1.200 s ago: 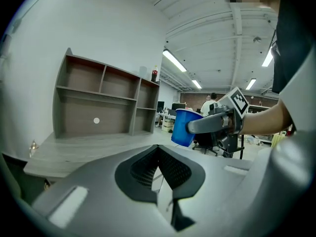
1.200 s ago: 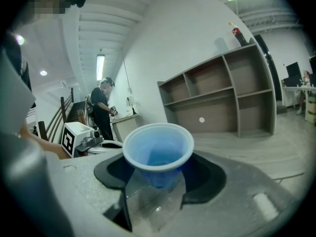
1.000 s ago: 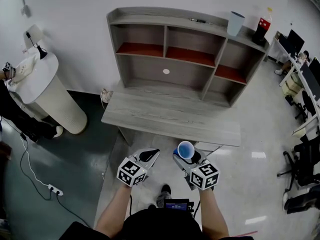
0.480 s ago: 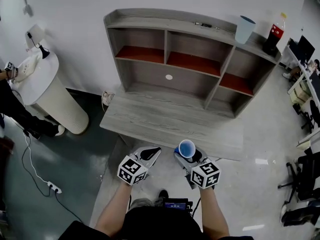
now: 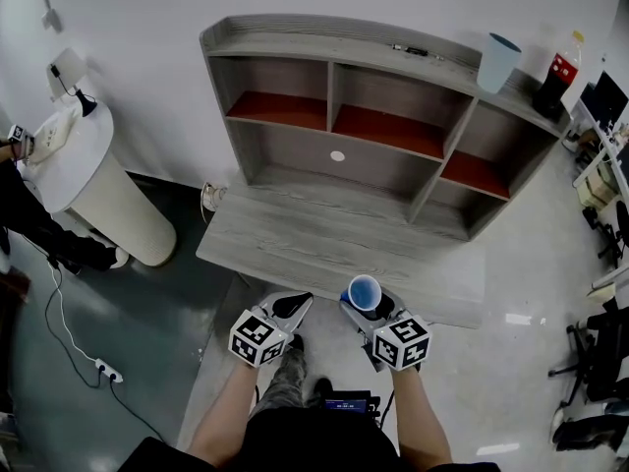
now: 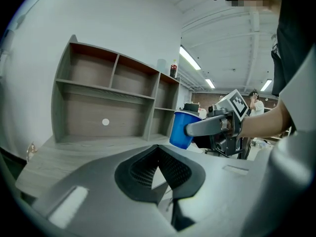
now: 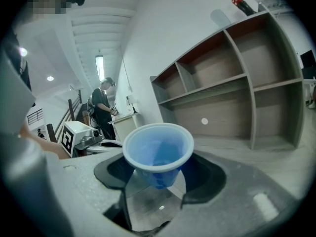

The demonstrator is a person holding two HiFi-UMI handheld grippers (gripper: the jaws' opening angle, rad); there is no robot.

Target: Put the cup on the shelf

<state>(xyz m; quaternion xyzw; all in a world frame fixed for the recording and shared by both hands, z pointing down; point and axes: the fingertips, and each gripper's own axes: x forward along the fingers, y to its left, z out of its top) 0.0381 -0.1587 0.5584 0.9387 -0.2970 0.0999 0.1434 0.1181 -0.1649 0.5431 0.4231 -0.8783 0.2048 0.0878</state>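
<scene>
Both grippers have been carried toward the desk since the earlier frame, and the shelf unit sits a little differently in the head view; a leg now shows on the floor between the forearms.

Right gripper (image 5: 367, 303): jaws closed on the blue cup (image 5: 365, 292), pads on opposite sides of the wall below the rim. Cup upright, mouth up, in the air just short of the desk's near edge. The right gripper view shows no liquid in it.

Left gripper (image 5: 299, 302): jaws together, nothing between them, just beside the right one at the same height.

Handling, judged:
- thin plastic, so very light
- wall likely flexes, and a hard squeeze would buckle it
- smooth tapered side could slide down through the pads
- mid-wall under the rim, as now, looks the sound place to hold

Desk top (image 5: 324, 236): grey wood grain, flat, bare.

Shelf unit (image 5: 332, 108): stands at the back of the desk. Open compartments, some with red-brown floors, all empty as far as can be seen. A pale cup (image 5: 497, 61) and a dark bottle (image 5: 556, 74) stand on its top at the right.

Room: glossy pale floor (image 5: 531, 264), white round stand (image 5: 93, 180) at left, cable (image 5: 59, 327) on the floor, office chairs (image 5: 600, 332) at far right.
</scene>
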